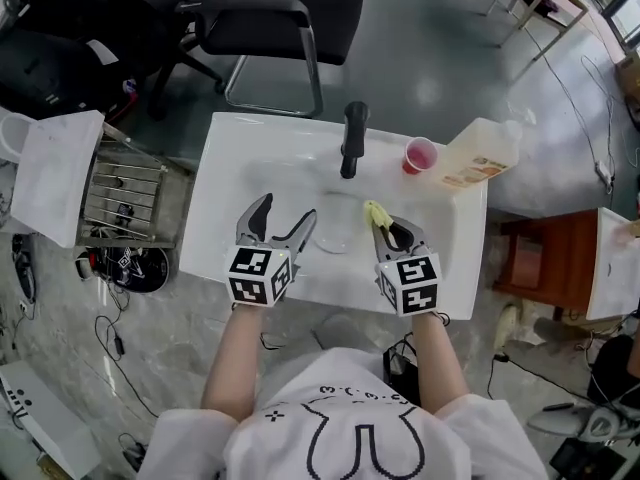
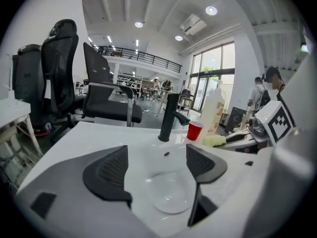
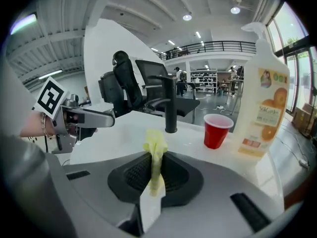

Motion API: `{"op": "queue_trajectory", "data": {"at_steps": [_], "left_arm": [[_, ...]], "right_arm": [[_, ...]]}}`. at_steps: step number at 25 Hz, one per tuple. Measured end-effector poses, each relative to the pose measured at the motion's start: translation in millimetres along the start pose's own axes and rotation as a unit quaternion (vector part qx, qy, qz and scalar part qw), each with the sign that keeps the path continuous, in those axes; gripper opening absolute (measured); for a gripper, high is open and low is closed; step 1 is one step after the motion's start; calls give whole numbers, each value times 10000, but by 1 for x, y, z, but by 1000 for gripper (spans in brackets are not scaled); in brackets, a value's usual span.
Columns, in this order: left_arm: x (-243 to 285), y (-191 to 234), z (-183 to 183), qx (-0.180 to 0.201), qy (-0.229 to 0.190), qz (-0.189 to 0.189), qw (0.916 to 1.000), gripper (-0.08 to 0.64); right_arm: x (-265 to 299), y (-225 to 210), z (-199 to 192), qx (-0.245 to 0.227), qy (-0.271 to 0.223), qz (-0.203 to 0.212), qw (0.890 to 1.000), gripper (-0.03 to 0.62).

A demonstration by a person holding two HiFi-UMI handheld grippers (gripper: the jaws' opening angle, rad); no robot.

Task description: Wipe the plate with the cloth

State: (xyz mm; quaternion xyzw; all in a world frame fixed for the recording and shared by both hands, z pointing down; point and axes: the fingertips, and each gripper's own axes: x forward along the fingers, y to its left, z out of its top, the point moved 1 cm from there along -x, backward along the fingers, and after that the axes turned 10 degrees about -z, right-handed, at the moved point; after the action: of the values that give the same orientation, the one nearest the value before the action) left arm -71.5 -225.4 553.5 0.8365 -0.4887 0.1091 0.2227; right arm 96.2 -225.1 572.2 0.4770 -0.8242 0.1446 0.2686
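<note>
The left tongs (image 1: 287,213) hover with jaws wide apart and empty. The clear plate (image 1: 338,224) lies just ahead of them and to their right, in the shallow basin of the white worktop (image 1: 228,168). Across the plate, the right tongs (image 1: 388,230) are clamped on a yellow cloth (image 1: 374,211) that seems clear of the plate, so I judge the wiping not yet begun: the cloth is in hand, the plate neither steadied nor touched.
</note>
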Motion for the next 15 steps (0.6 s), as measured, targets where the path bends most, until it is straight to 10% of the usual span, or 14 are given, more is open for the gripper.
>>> {"op": "queue_trajectory", "data": {"at_steps": [15], "left_arm": [[59, 32, -101, -1052, 1884, -694, 9740, 368]], "right_arm": [[70, 14, -88, 364, 2044, -98, 9782, 51]]}}
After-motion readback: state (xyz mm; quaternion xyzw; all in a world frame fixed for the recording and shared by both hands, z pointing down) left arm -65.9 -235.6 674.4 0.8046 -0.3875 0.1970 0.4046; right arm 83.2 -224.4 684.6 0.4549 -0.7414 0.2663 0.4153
